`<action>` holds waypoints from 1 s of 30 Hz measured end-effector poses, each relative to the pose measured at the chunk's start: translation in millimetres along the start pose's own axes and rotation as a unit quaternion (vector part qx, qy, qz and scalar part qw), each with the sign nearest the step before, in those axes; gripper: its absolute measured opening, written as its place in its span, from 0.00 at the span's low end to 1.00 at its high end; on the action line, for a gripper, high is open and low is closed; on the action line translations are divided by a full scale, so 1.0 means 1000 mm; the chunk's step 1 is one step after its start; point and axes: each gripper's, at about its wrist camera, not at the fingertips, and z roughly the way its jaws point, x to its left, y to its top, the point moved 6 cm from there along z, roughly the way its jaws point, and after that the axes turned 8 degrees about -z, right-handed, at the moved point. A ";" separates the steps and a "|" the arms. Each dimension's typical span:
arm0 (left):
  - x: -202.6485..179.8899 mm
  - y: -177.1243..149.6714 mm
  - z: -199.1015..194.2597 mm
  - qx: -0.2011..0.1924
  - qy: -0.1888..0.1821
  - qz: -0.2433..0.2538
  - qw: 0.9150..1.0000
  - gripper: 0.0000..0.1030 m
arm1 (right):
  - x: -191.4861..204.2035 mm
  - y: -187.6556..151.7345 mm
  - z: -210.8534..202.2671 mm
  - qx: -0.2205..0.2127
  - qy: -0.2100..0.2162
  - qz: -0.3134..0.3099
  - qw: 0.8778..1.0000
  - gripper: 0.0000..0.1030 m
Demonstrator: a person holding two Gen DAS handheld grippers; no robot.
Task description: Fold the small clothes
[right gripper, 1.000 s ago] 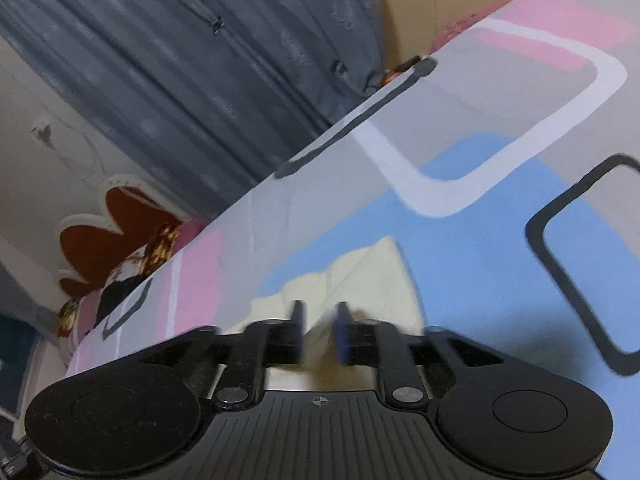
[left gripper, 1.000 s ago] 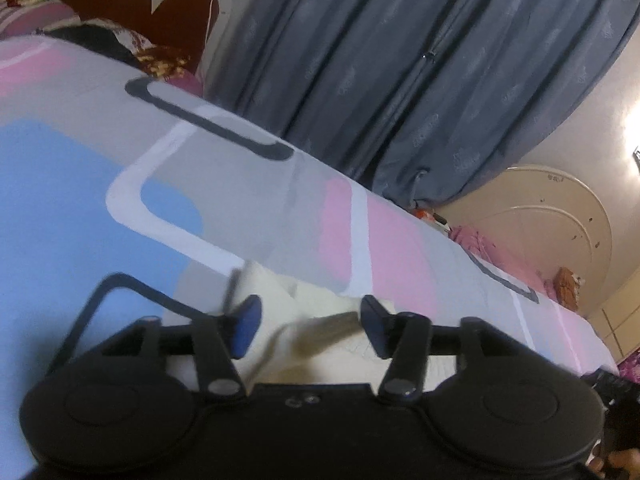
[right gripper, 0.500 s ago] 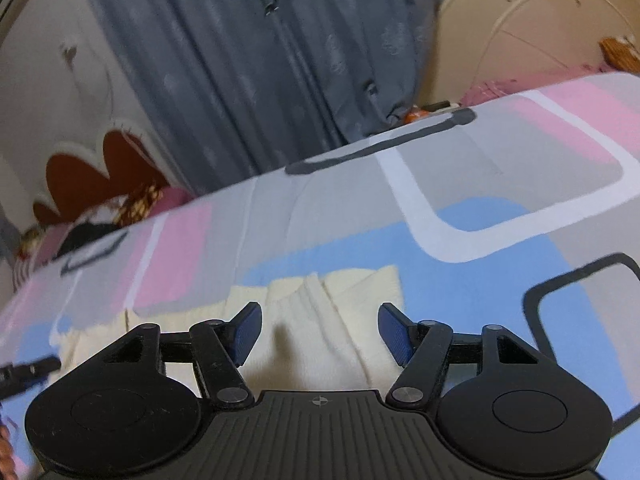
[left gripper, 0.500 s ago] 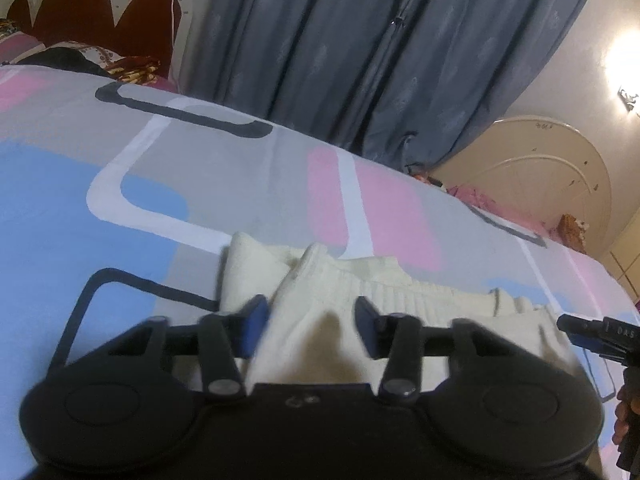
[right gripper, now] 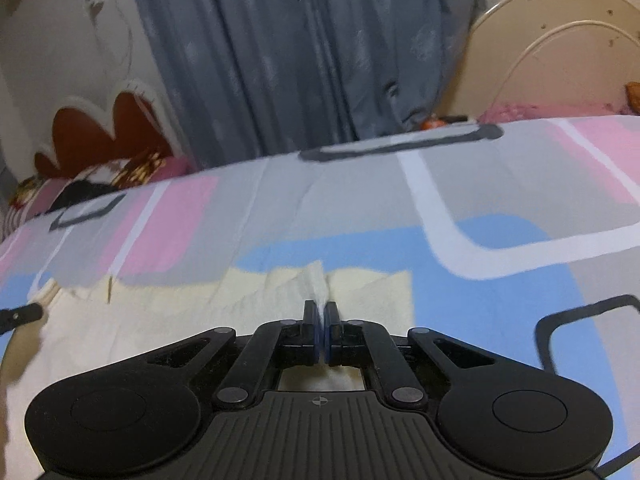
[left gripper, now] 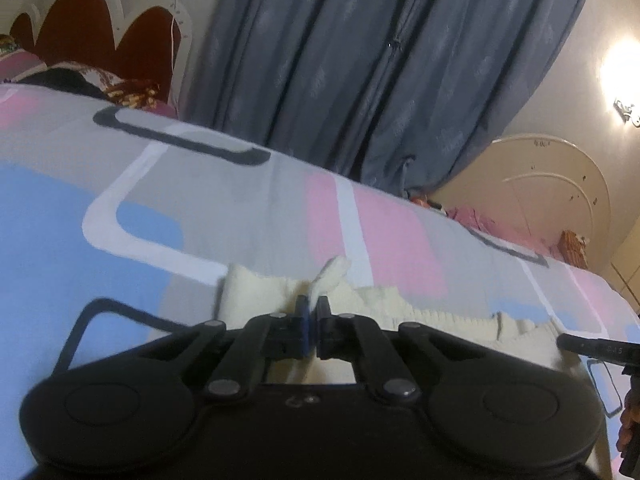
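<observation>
A small cream knitted garment (left gripper: 372,304) lies flat on the patterned bedsheet (left gripper: 248,208). In the left wrist view my left gripper (left gripper: 313,307) is shut on a pinched-up fold of the garment, and a tuft of cloth sticks out past the fingertips. The right wrist view shows the same cream garment (right gripper: 168,316) spread to the left. There my right gripper (right gripper: 321,309) is shut on another pinched ridge of the fabric near its right edge. The tip of the other gripper shows at the right edge (left gripper: 592,346) and at the left edge (right gripper: 22,314).
The bedsheet (right gripper: 460,216) has pink, blue, grey and white blocks. Grey-blue curtains (left gripper: 360,72) hang behind the bed. A red and white headboard (left gripper: 100,28) with pillows stands at the far left, and a cream footboard (left gripper: 552,192) at the right.
Both grippers went from open over the garment to shut on pinched folds of it. The right wrist rolled back to level.
</observation>
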 end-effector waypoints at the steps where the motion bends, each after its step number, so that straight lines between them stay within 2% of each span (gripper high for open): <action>1: 0.000 0.001 0.000 -0.004 0.001 0.000 1.000 0.02 | -0.001 0.002 -0.001 -0.008 -0.005 -0.003 1.000 0.01; 7: 0.005 0.002 0.011 -0.016 0.019 -0.015 1.000 0.02 | 0.000 0.006 0.007 -0.021 -0.019 -0.006 1.000 0.01; 11: 0.007 -0.012 0.022 0.009 0.047 0.016 0.999 0.03 | -0.001 -0.008 0.026 0.011 -0.039 -0.010 0.999 0.01; 13: 0.006 -0.015 0.017 0.005 0.050 0.033 0.998 0.11 | -0.001 -0.005 0.023 0.011 -0.039 -0.013 0.999 0.02; 14: 0.007 -0.015 0.013 0.002 0.052 0.035 0.998 0.20 | -0.002 -0.004 0.020 0.012 -0.036 -0.012 0.999 0.02; 16: 0.007 -0.013 0.004 -0.006 0.047 0.033 0.998 0.22 | -0.003 -0.001 0.010 0.004 -0.038 -0.010 0.999 0.10; 17: 0.007 -0.013 -0.002 -0.011 0.047 0.030 0.998 0.27 | -0.003 0.001 0.003 -0.005 -0.040 -0.011 0.999 0.14; 20: 0.001 -0.014 -0.022 -0.023 0.027 0.027 0.999 0.30 | 0.010 0.001 -0.015 -0.016 -0.013 -0.016 1.000 0.15; 22: -0.011 -0.018 -0.031 -0.021 0.006 0.042 0.999 0.30 | 0.028 -0.002 -0.024 -0.016 0.017 -0.035 0.999 0.15; 27: -0.053 -0.049 -0.039 0.021 -0.055 0.095 0.994 0.30 | 0.089 -0.026 -0.033 0.005 0.098 -0.090 0.991 0.15; 30: -0.070 -0.071 -0.032 0.039 -0.068 0.120 0.990 0.30 | 0.120 -0.042 -0.031 0.015 0.121 -0.123 0.985 0.15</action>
